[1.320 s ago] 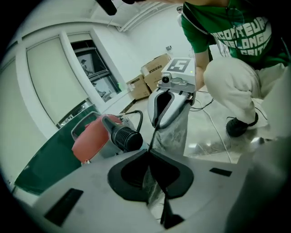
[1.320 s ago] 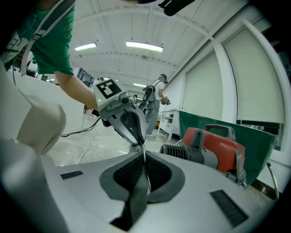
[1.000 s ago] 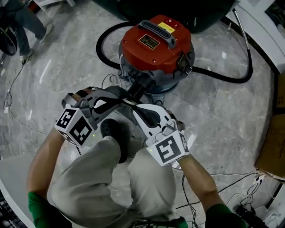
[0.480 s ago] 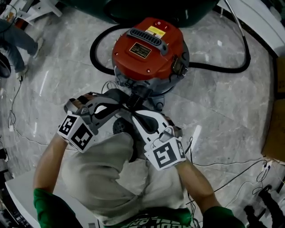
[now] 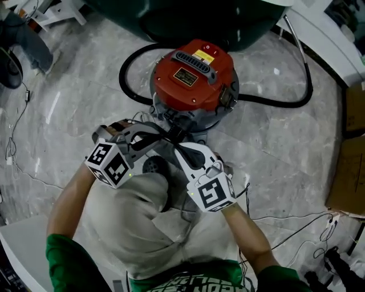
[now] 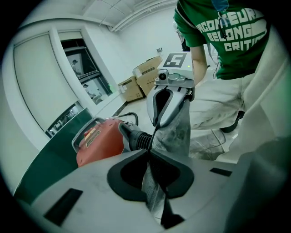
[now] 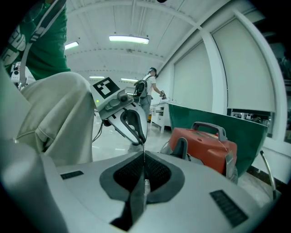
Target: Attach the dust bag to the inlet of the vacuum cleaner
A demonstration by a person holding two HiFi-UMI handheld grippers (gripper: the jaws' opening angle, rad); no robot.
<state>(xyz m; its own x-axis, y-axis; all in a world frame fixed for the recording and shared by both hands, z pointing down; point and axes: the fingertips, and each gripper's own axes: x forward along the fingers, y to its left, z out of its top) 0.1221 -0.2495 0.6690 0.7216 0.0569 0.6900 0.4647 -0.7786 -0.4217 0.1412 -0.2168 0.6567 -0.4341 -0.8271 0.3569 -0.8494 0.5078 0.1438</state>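
Note:
The red-topped vacuum cleaner (image 5: 194, 74) stands on the marble floor, and its black ribbed inlet (image 6: 136, 136) faces me. My two grippers meet tip to tip just in front of it. The left gripper (image 5: 162, 132) is shut on the grey dust bag (image 6: 177, 132), which runs as a crumpled sheet between its jaws (image 6: 152, 182). My right gripper (image 5: 177, 142) pinches the same bag from the opposite side, and the bag shows there as a thin edge (image 7: 144, 184). Each gripper shows in the other's view: the right gripper (image 6: 168, 98), the left gripper (image 7: 122, 113). The bag hangs short of the inlet.
A black hose (image 5: 274, 100) loops around the vacuum. A dark green barrier (image 5: 188, 17) stands behind it. Cardboard boxes (image 5: 348, 165) lie at the right, and cables (image 5: 296, 228) trail over the floor. My knees (image 5: 142, 217) are below the grippers. A person (image 7: 148, 91) stands far off.
Both grippers stay closed on the bag in front of the vacuum. My knees and the head camera have shifted, so the vacuum sits slightly lower and to the right in view.

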